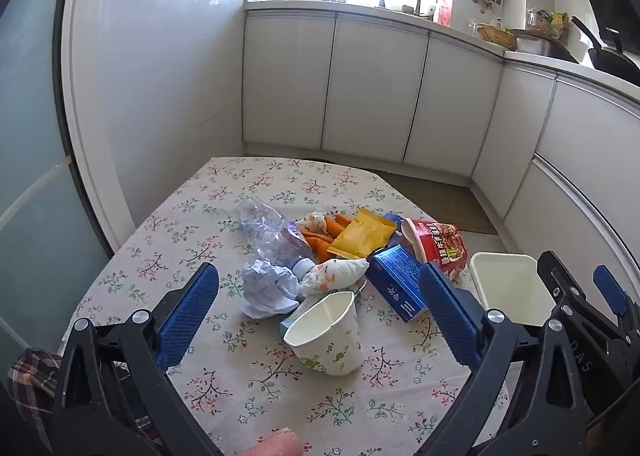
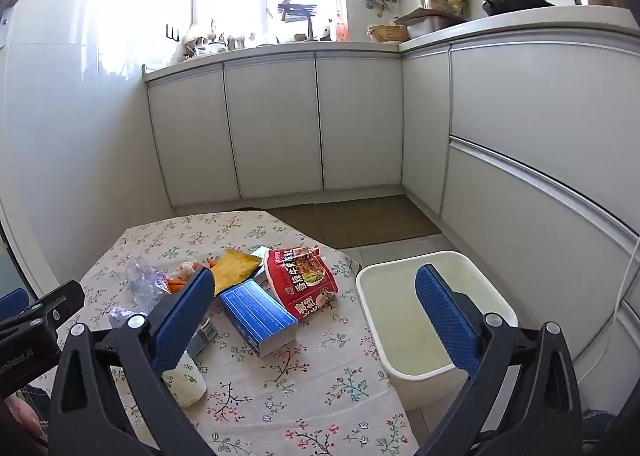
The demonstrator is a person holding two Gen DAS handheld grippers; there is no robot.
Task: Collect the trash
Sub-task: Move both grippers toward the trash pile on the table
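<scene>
1. Floral tablecloth (image 1: pixel 256 380) over table, kitchen corner behind: white cabinet doors (image 1: pixel 372 83), countertop (image 1: pixel 400 13) crowded with small items, black pan (image 1: pixel 608 53) at right, woven basket (image 1: pixel 498 35) near it.
2. Trash heaped mid-table, pieces touching or overlapping: one crushed clear plastic bottle (image 1: pixel 264 230), one crumpled pale paper wad (image 1: pixel 268 288), one yellow foil wrapper (image 1: pixel 362 234), orange peel-like scraps (image 1: pixel 324 236) partly under wrapper, one blue carton (image 1: pixel 398 280), one red noodle packet (image 1: pixel 440 244), one crumpled floral napkin (image 1: pixel 334 274).
3. One paper cup (image 1: pixel 326 332), floral print, tipped on side, mouth toward left camera, nearest of the pile.
4. One white plastic bin (image 2: pixel 432 316), rectangular with rounded corners, just beside table's right edge, inside bare.
5. Left gripper (image 1: pixel 320 320) jaws spread wide, nothing pinched; paper cup and wad between the blue textured pads in view, not touched.
6. Right gripper (image 2: pixel 316 316) jaws spread wide, nothing pinched; blue carton and bin rim framed between pads, left pad blocking part of cup and peel scraps.
7. Right gripper's black frame blocking bin's near corner in left view.
8. Plaid sleeve (image 1: pixel 32 376) at lower left edge.
</scene>
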